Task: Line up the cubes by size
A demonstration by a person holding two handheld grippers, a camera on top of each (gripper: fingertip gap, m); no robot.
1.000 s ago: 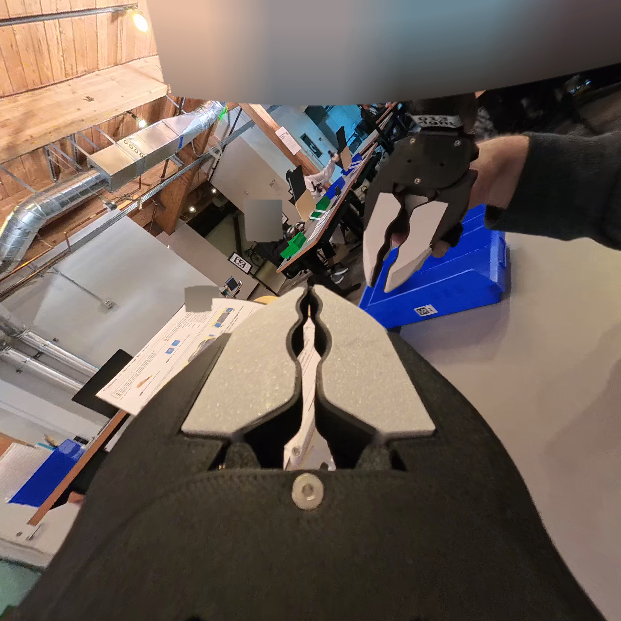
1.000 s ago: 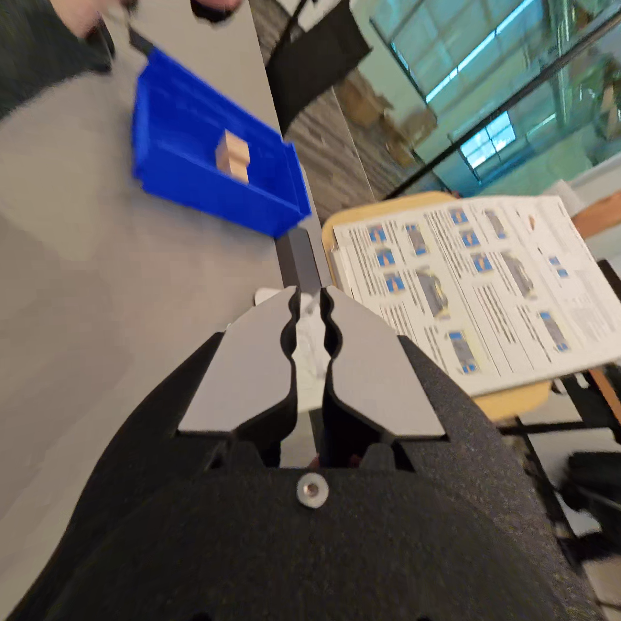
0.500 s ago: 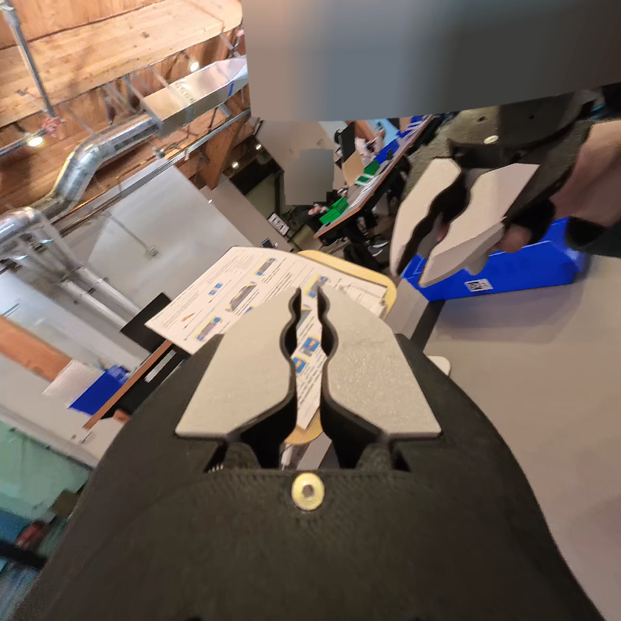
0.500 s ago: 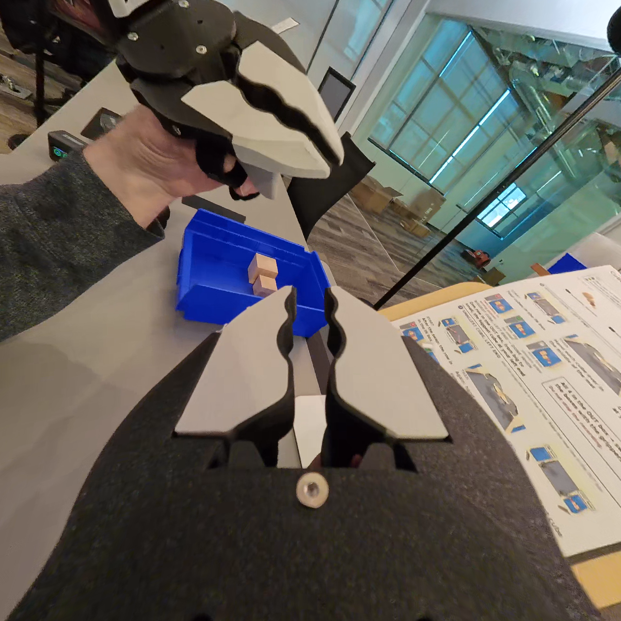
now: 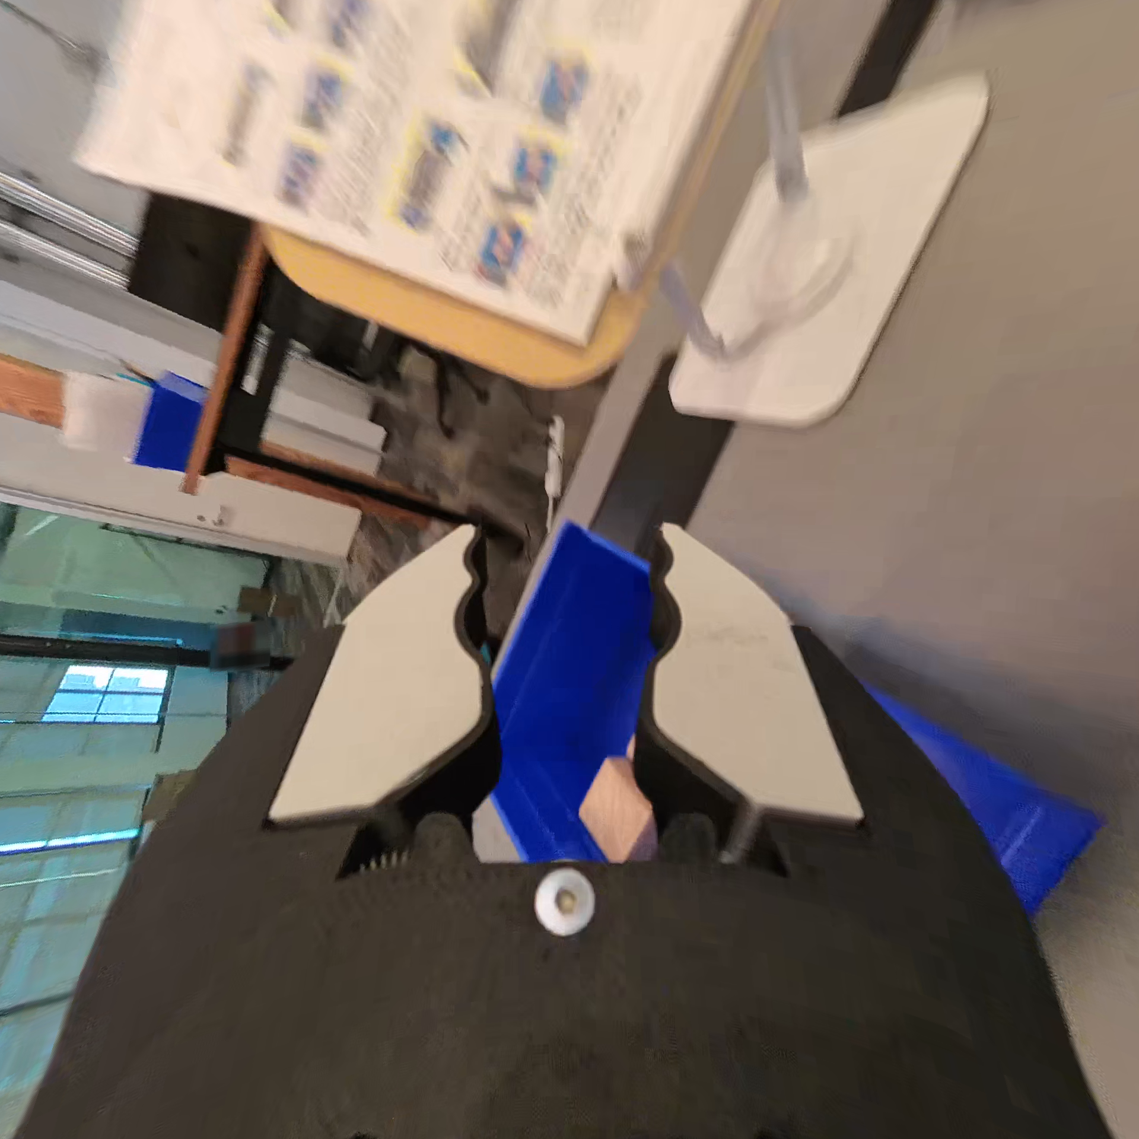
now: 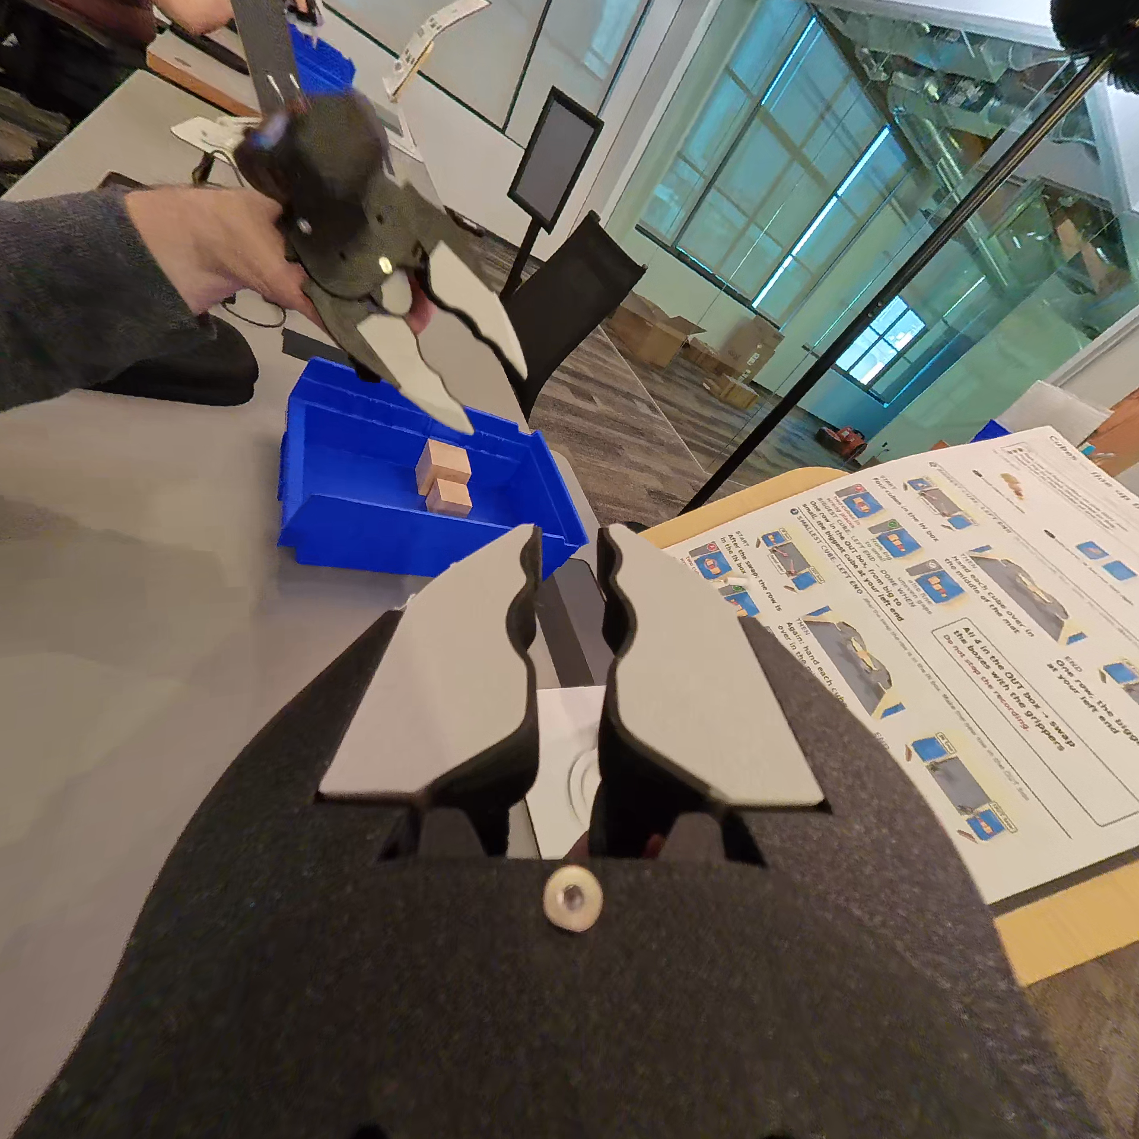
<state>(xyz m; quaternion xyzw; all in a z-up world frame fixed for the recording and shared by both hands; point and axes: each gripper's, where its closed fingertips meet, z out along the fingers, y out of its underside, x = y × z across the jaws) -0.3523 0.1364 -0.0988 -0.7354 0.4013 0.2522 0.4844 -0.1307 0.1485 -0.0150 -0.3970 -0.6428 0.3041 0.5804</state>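
- Left gripper [image 6: 481,394]: black body with two grey fingers, held in a person's hand [image 6: 209,253]. Its jaws stand wide apart with nothing between the pads. It is poised above the far side of the open blue plastic bin [image 6: 345,542], tips pointing down toward the contents.
- Right gripper [image 6: 570,555]: same build, jaws parted by a narrower gap and gripping nothing. It is held back from the bin, over the near edge of the grey tabletop [image 6: 123,616].
- Larger pale wooden cube [image 6: 444,465] and smaller pale wooden cube [image 6: 450,496]: both rest on the bin floor, touching, the smaller on the nearer side. In the left wrist view only a corner of one wooden cube [image 5: 616,807] shows between the fingers, low in the bin; that view is blurred.
- Progress, as a judgement: two cubes already sit side by side in the bin, though whether they are in their final order cannot be told. No cube is in either gripper, and no other cube is visible on the table. The left gripper appears about to reach for a cube.
- Surroundings: a printed white instruction sheet [image 6: 924,616] lies on a tan board right of the bin; a white flat stand base [image 5: 832,246] sits on the table beyond.
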